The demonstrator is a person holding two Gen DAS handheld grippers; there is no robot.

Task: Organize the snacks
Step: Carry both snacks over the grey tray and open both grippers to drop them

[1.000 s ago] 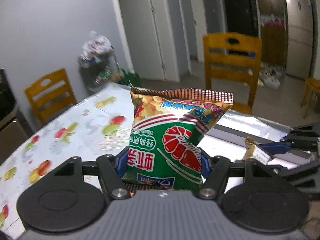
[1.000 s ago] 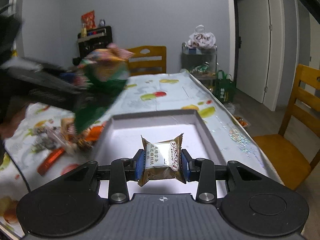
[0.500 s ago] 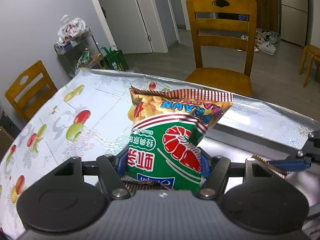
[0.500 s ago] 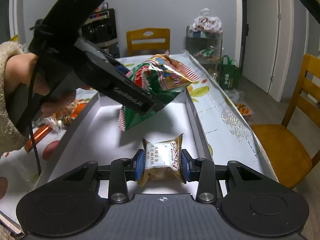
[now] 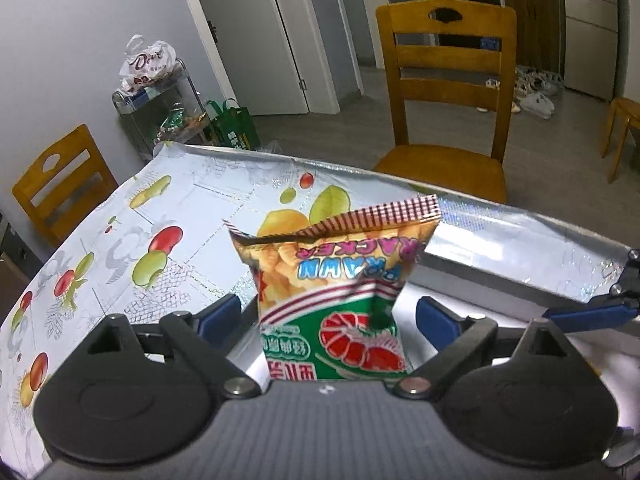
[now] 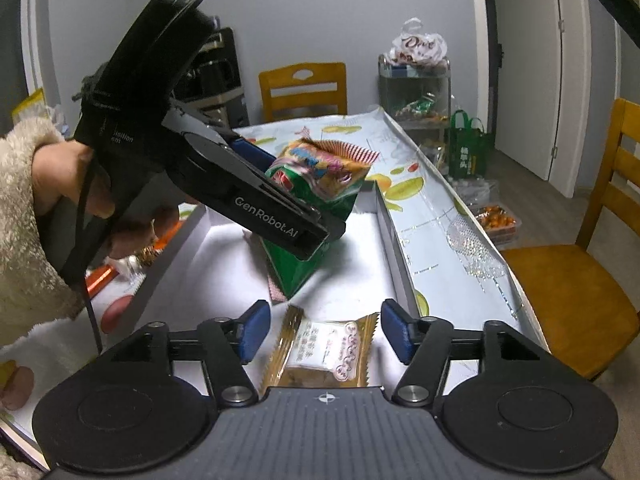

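Observation:
A green and red prawn cracker bag (image 5: 336,304) stands between the open fingers of my left gripper (image 5: 328,316), inside the grey tray (image 6: 394,248). In the right wrist view the bag (image 6: 312,208) leans upright on the tray floor with the left gripper (image 6: 320,220) around it. My right gripper (image 6: 324,334) is open. A small gold-wrapped pastry (image 6: 324,356) lies flat on the tray floor between its blue pads, which do not touch it.
The table has a fruit-print cloth (image 5: 120,248). Loose snacks (image 6: 132,256) lie left of the tray. Wooden chairs (image 5: 444,92) stand around the table. A cart (image 6: 416,80) with bags stands by the wall.
Both grippers have opened. The prawn cracker bag and the gold pastry have been let go and now rest in the tray.

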